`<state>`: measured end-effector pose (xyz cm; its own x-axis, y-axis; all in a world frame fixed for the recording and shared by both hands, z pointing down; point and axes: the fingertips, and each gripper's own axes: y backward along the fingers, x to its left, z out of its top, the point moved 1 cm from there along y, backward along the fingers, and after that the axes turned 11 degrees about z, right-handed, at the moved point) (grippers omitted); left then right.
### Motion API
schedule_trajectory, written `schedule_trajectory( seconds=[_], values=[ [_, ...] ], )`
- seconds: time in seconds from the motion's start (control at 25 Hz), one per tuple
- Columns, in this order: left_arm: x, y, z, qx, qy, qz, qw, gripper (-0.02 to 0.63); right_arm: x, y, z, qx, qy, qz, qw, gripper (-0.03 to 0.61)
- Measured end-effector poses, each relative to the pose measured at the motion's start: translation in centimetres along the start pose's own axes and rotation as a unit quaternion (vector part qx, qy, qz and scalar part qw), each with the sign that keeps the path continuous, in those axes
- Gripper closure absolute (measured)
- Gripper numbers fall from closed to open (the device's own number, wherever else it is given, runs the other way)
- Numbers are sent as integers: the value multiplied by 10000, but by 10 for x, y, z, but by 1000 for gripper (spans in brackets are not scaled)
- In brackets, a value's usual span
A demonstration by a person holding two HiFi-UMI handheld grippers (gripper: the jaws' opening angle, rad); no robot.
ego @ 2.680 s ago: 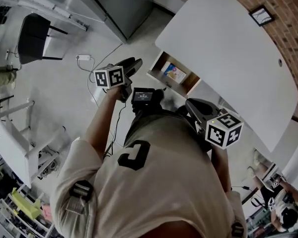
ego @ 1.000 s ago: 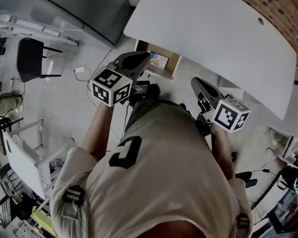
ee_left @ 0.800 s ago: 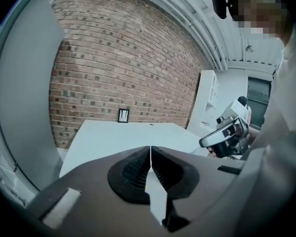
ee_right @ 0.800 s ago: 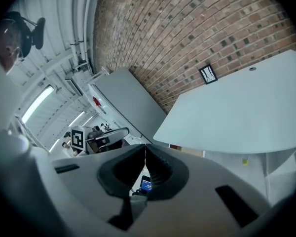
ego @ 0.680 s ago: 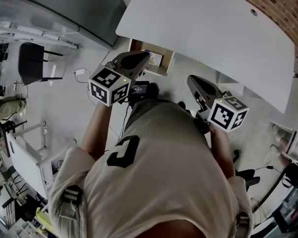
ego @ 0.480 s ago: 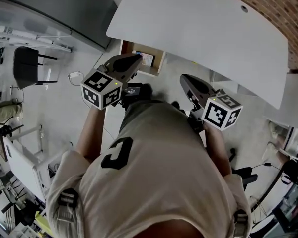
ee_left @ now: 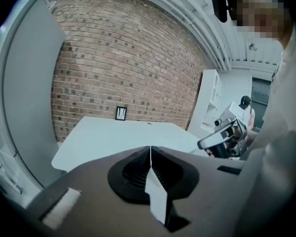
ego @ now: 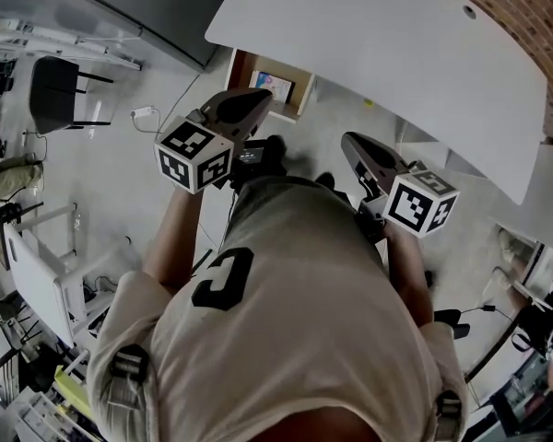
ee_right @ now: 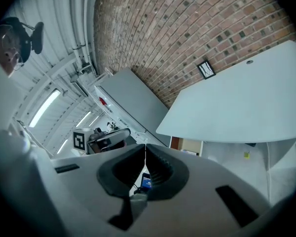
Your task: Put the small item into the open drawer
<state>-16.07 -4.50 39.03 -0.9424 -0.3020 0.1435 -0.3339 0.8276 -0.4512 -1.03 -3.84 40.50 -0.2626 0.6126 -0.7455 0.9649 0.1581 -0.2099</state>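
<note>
From the head view I look down past a beige shirt at a white table (ego: 378, 53). Under its left end an open wooden drawer (ego: 254, 70) holds a small colourful flat item (ego: 276, 87). My left gripper (ego: 261, 100) is held at chest height, just short of the drawer, jaws pressed together with nothing in them. My right gripper (ego: 351, 142) hangs to the right, below the table edge, also shut and empty. In the left gripper view the left gripper (ee_left: 150, 148) points over the table (ee_left: 128, 137). In the right gripper view the right gripper (ee_right: 145, 146) points toward the drawer (ee_right: 187, 145).
A black chair (ego: 60, 95) and a grey panel (ego: 157, 7) stand at the far left. A power strip with a cable (ego: 146, 113) lies on the floor near the drawer. A white rack (ego: 37, 274) is at the left. The brick wall (ego: 525, 7) runs behind the table.
Over the last seconds the table and drawer have come closer and shifted in the head view. Both grippers stay raised at chest height, shut, and hold nothing.
</note>
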Motion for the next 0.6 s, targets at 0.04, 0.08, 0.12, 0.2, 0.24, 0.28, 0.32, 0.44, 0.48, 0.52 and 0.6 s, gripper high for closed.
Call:
schedule_trajectory(
  seconds=[0.04, 0.08, 0.12, 0.2, 0.24, 0.28, 0.32, 0.44, 0.48, 0.52, 0.6],
  values=[
    [-4, 2, -3, 11, 64, -12, 10000, 606, 0, 4, -4, 24, -38, 1, 10000, 572],
    [-9, 3, -7, 27, 105, -20, 9999, 606, 1, 7, -8, 36, -66, 1, 10000, 572],
    [-14, 6, -10, 48, 124, -16, 9999, 606, 2, 11, -12, 40, -92, 7, 9999, 572],
    [-24, 11, -17, 89, 134, 23, 9999, 606, 3, 17, -21, 59, -155, 61, 9998, 572],
    [-29, 13, -19, 101, 145, 42, 9998, 606, 4, 20, -27, 84, -194, 116, 9997, 572],
    [-34, 16, -21, 108, 161, 55, 9998, 606, 6, 21, -32, 114, -235, 181, 9995, 573],
    [-38, 19, -24, 110, 173, 58, 9998, 606, 7, 23, -37, 137, -276, 240, 9992, 574],
    [-51, 29, -30, 100, 107, -20, 9999, 606, 10, 27, -42, 91, -322, 291, 9990, 574],
    [-55, 32, -31, 99, 66, -49, 9999, 606, 11, 29, -41, 46, -297, 278, 9992, 574],
    [-56, 33, -31, 101, 33, -62, 9999, 606, 12, 31, -40, 0, -263, 265, 9993, 574],
    [-56, 34, -29, 90, 11, -71, 9999, 606, 15, 33, -38, -68, -212, 236, 9995, 574]
  ],
)
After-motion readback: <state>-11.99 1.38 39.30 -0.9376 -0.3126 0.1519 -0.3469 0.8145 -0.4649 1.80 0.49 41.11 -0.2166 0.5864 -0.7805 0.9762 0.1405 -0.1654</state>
